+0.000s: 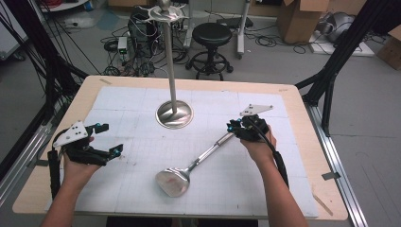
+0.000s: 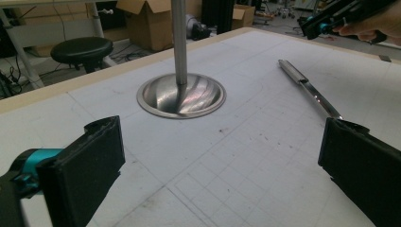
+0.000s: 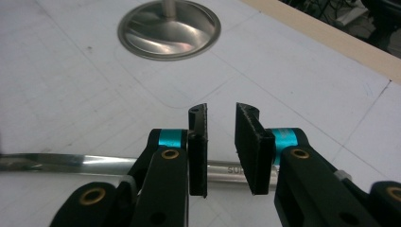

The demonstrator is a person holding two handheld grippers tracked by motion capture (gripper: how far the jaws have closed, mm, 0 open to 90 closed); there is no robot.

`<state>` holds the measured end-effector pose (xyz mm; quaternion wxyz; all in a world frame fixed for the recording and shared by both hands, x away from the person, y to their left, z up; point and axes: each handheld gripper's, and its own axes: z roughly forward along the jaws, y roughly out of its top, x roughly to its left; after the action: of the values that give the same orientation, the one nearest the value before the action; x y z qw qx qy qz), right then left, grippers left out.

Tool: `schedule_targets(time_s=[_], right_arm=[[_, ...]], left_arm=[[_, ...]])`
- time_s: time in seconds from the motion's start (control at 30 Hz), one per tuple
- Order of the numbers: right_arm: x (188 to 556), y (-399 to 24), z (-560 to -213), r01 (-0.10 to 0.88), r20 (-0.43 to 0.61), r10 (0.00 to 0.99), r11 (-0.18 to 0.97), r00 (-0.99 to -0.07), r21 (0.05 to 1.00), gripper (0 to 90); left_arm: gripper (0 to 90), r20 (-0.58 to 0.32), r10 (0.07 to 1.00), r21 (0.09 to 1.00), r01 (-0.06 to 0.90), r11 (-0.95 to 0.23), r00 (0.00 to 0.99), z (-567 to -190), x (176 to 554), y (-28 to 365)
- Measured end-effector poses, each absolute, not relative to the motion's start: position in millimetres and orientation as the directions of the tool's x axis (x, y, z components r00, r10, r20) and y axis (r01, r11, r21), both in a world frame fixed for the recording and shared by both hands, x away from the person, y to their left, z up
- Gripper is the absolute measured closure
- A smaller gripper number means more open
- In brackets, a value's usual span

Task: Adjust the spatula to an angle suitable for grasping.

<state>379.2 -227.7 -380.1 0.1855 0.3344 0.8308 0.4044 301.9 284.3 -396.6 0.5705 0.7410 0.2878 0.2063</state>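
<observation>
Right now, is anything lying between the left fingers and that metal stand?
No. In the high view, bare white gridded mat separates the left gripper from the stand's round base.

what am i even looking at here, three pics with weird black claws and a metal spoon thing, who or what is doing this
No robot here: a person holds a hand-operated gripper in each hand. The high view looks down on the table from above. The other two pictures come from cameras riding on each gripper, looking along its black jaws.

On the white gridded mat stands a metal stand, a pole on a round base. Beside it lies a metal ladle.

The left gripper hangs above the mat with its jaws wide apart, holding nothing. The right gripper is at the end of the ladle's handle; its jaws straddle the handle with a gap, not yet closed on it.
</observation>
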Motion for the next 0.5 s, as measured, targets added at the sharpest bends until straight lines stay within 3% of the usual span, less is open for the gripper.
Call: schedule_targets(time_s=[0.17, 0.5], right_arm=[[397.1, -220.6, -389.3, 0.452, -0.043, 0.735, 0.461, -0.676, 0.764, 88.0], [417.6, -225.7, -413.5, 0.566, -0.002, 0.785, 0.449, -0.620, 0.692, 89.4]], left_arm=[[1.7, -0.021, 0.661, 0.963, 0.192, -0.187, 0.750, -396.8, 302.2, 284.2], [1.7, -0.014, 0.660, 0.960, 0.194, -0.200, 0.751, -398.0, 303.2, 283.4]])
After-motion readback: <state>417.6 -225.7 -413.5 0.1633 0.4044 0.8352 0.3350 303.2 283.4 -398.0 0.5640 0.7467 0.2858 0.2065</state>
